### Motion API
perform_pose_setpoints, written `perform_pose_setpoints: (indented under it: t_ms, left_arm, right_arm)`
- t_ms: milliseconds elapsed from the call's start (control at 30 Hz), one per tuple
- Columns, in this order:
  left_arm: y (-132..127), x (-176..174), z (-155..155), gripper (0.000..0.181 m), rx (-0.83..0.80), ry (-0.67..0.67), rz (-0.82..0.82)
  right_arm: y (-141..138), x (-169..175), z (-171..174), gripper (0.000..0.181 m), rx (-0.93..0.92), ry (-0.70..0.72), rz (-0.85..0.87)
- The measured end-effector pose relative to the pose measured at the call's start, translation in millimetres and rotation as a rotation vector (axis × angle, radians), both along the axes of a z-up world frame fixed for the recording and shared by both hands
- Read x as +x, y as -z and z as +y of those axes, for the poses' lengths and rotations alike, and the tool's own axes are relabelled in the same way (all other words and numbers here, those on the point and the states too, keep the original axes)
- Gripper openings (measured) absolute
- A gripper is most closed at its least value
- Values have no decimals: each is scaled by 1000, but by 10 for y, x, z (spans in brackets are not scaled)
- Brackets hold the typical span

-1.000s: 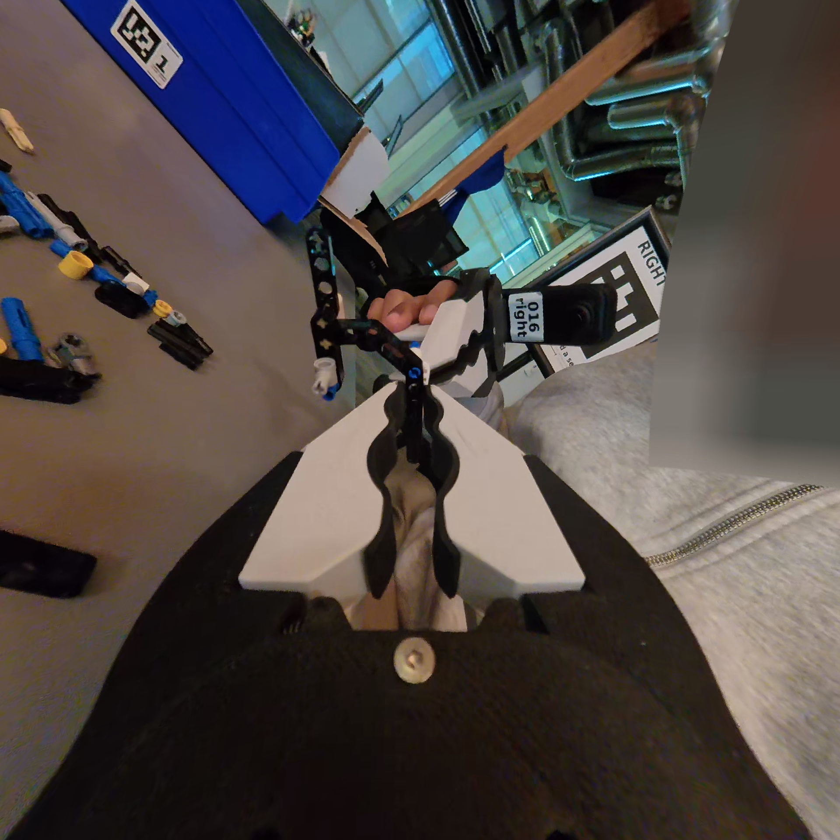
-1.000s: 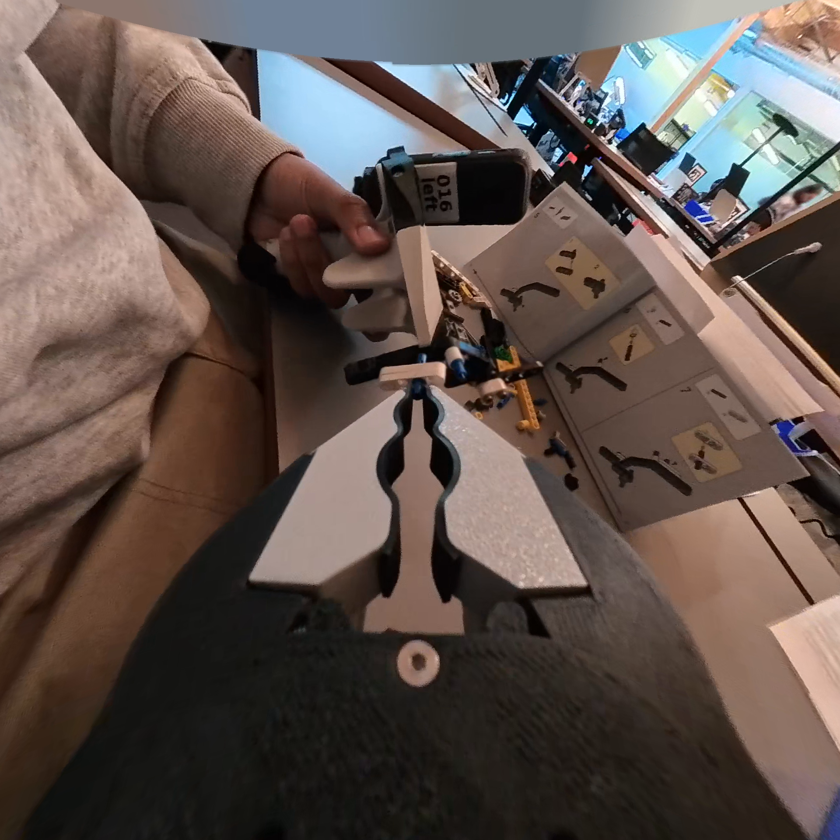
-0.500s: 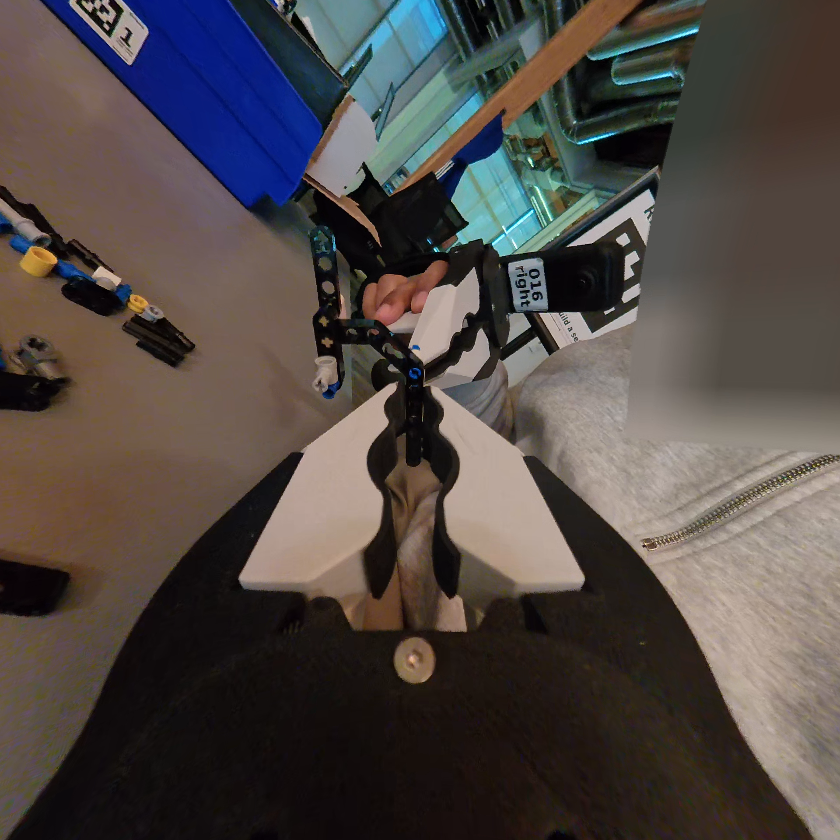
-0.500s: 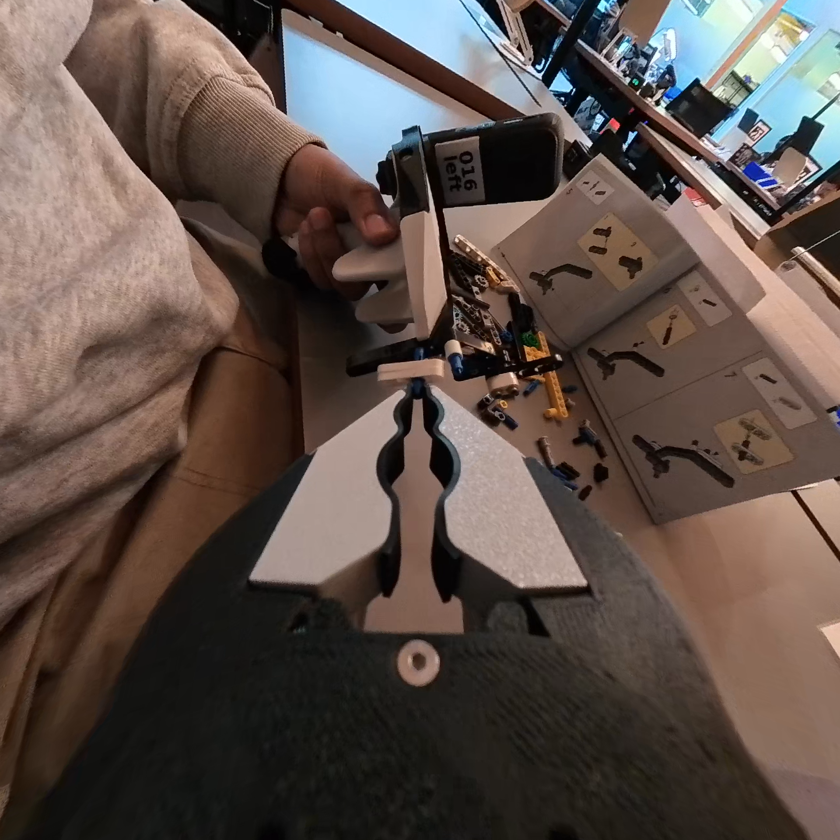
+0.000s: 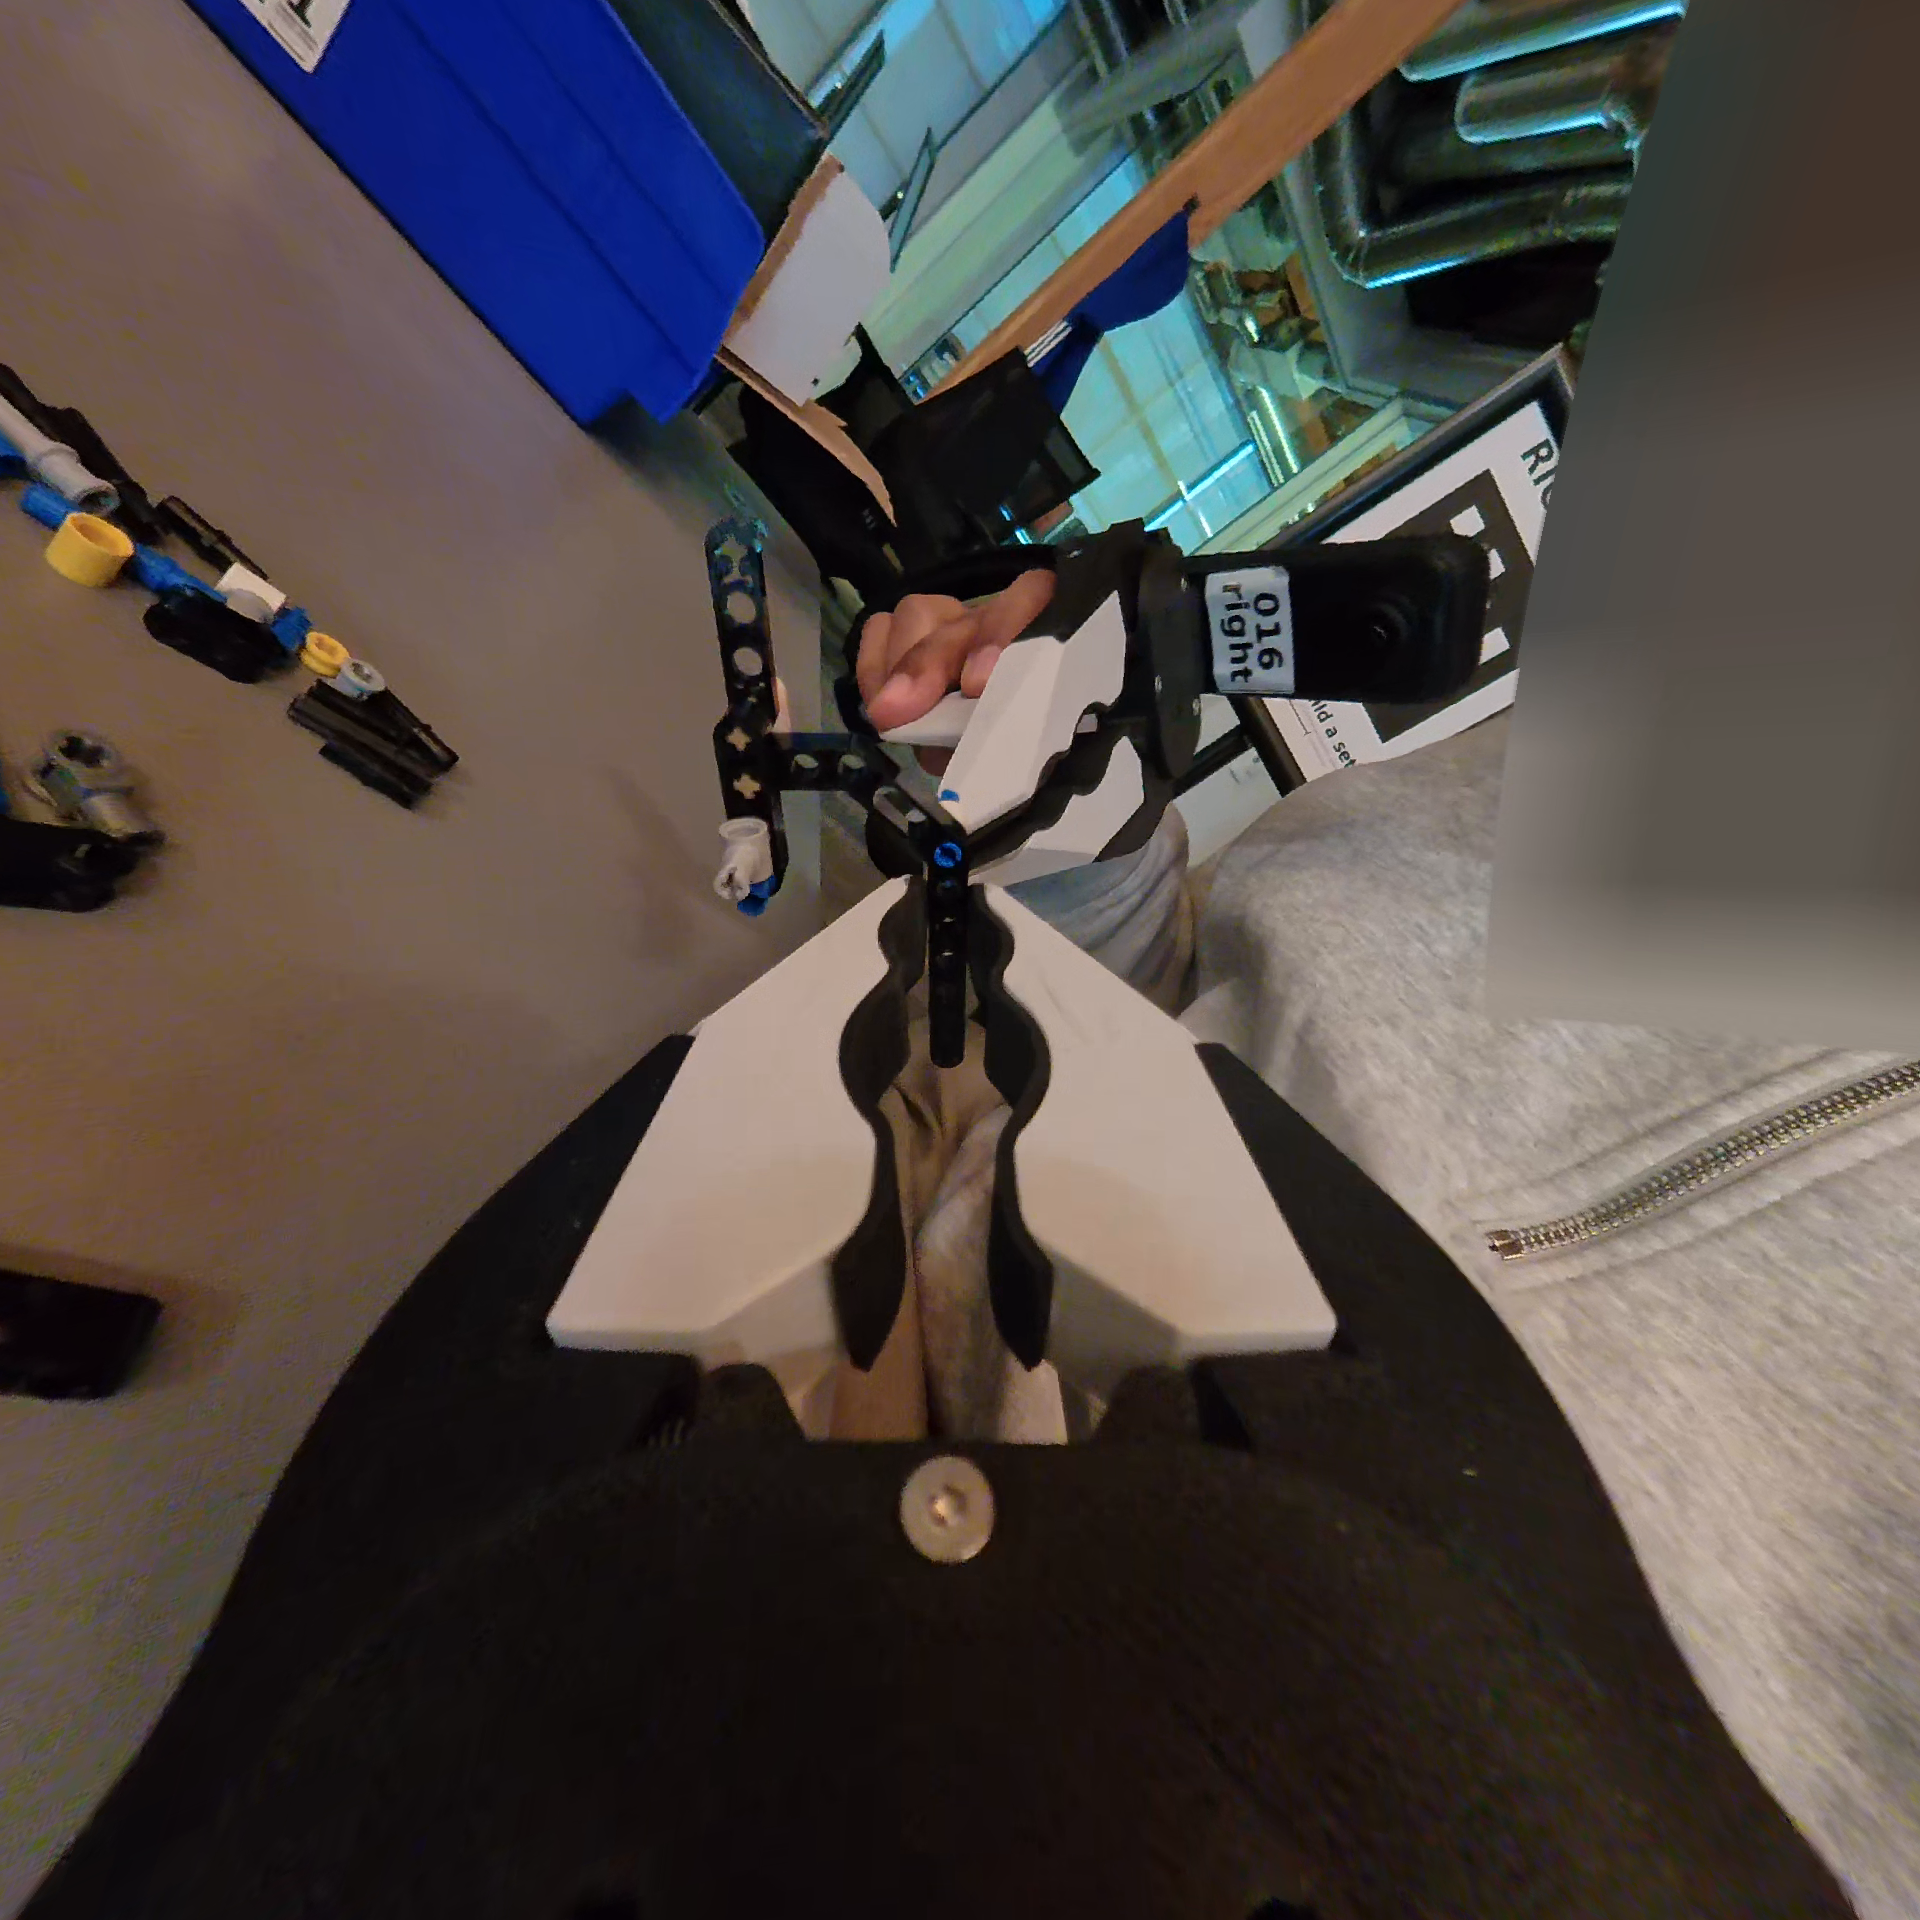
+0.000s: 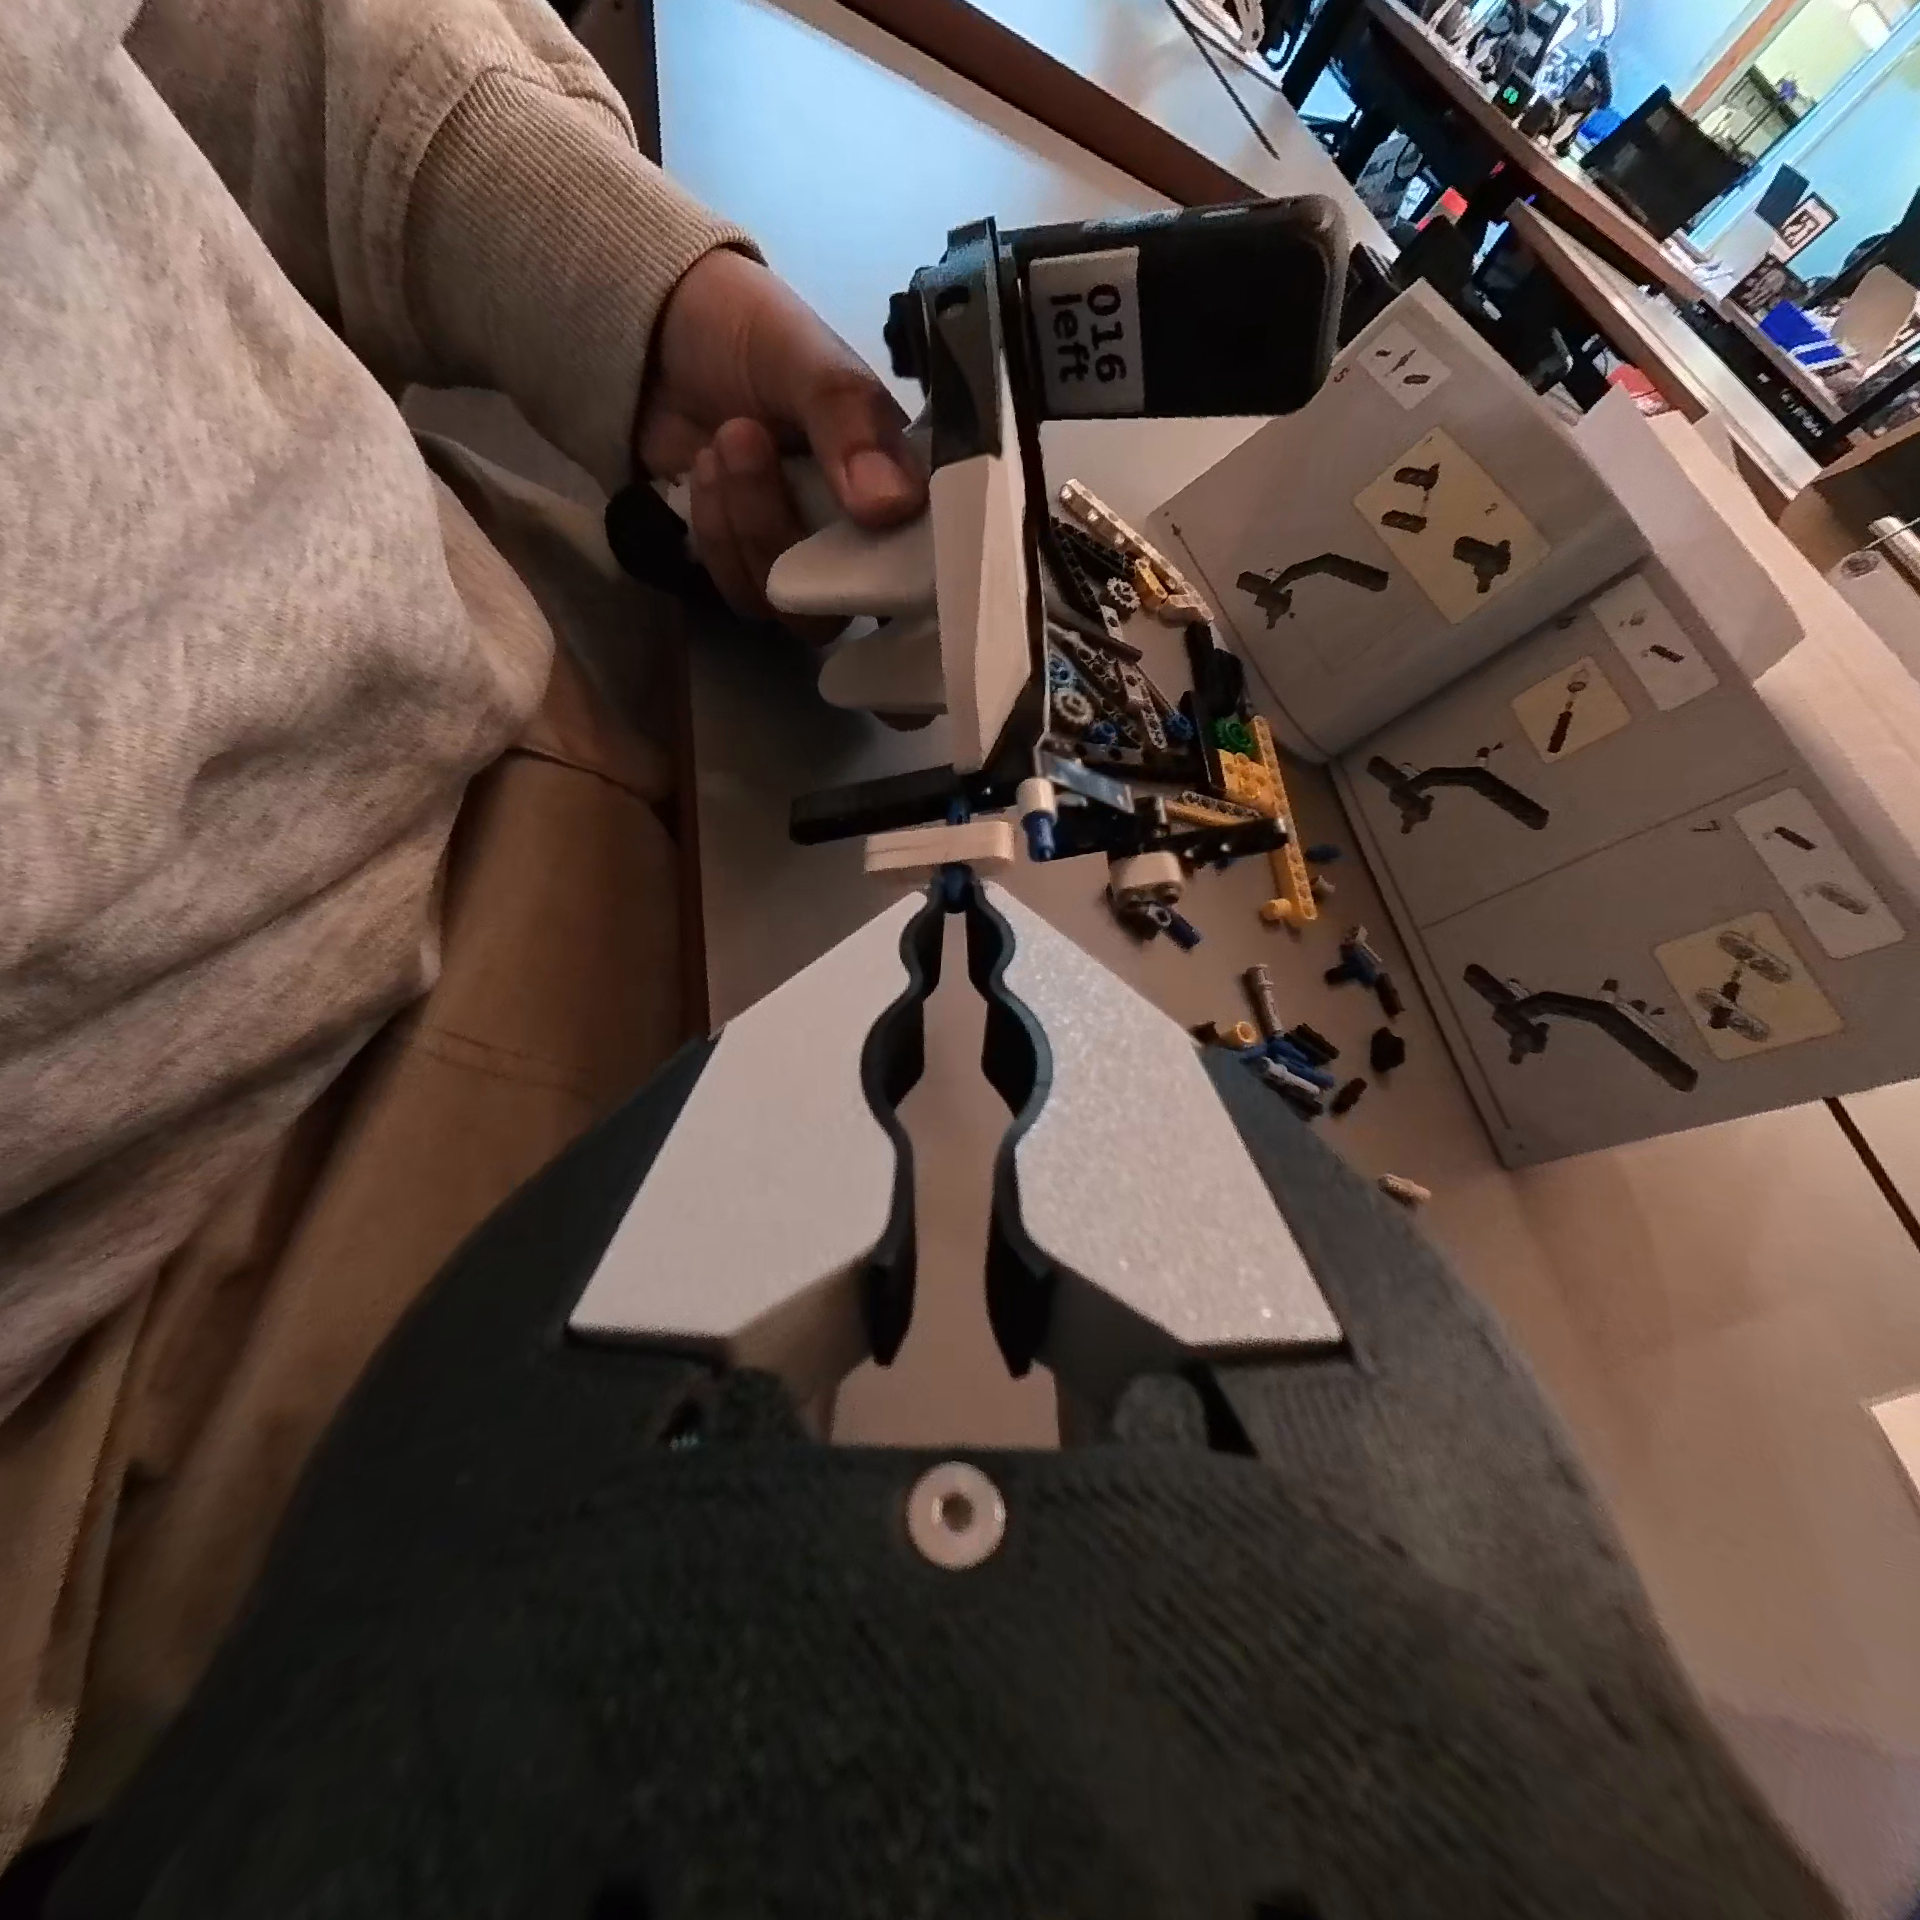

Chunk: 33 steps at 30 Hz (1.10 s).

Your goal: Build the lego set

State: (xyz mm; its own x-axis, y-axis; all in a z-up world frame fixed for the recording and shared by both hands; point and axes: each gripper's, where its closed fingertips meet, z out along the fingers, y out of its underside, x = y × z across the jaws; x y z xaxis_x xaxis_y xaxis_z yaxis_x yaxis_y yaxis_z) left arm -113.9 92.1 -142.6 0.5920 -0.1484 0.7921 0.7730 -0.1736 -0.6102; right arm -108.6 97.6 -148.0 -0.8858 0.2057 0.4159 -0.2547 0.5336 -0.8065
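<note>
My left claw point(image 5: 943, 914) clenches black beam frame point(image 5: 750, 707) | right claw point(image 6: 954, 902) pinches blue pin point(image 6: 952, 883) at 12 | light, rigid, joints may pop; I'd grip beam ends.

1. Grey table point(image 5: 343, 1039), seen in the left wrist view: loose lego pieces point(image 5: 223, 634) strewn toward 10 o'clock, blue bin point(image 5: 520, 177) standing at 11 o'clock, flat black object point(image 5: 62, 1335) at 9 o'clock.
2. Pale table point(image 6: 1507, 1247), seen in the right wrist view: open instruction booklet point(image 6: 1538, 790) spread toward 2 o'clock, heap of lego parts point(image 6: 1153, 665) just beside it at 1 o'clock, small pins point(image 6: 1299, 1049) scattered nearer centre.
</note>
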Motion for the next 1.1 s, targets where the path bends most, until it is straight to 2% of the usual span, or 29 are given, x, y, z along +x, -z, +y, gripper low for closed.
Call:
perform_pose_setpoints:
  t_ms: [33, 367, 833, 1100]
  left_arm:
    - [7, 4, 4, 4, -6, 1, 4]
    - [-12, 7, -7, 4, 9, 12, -13]
    - [-14, -76, -17, 4, 14, -20, -65]
    - [-125, -51, -77, 4, 96, 14, -103]
  right_arm:
    - [6, 6, 4, 2, 6, 0, -6]
    - [9, 19, -15, 2, 6, 16, -53]
    - [-65, -32, -51, 2, -110, 62, -142]
    - [-156, 2, -103, 2, -278, -6, -155]
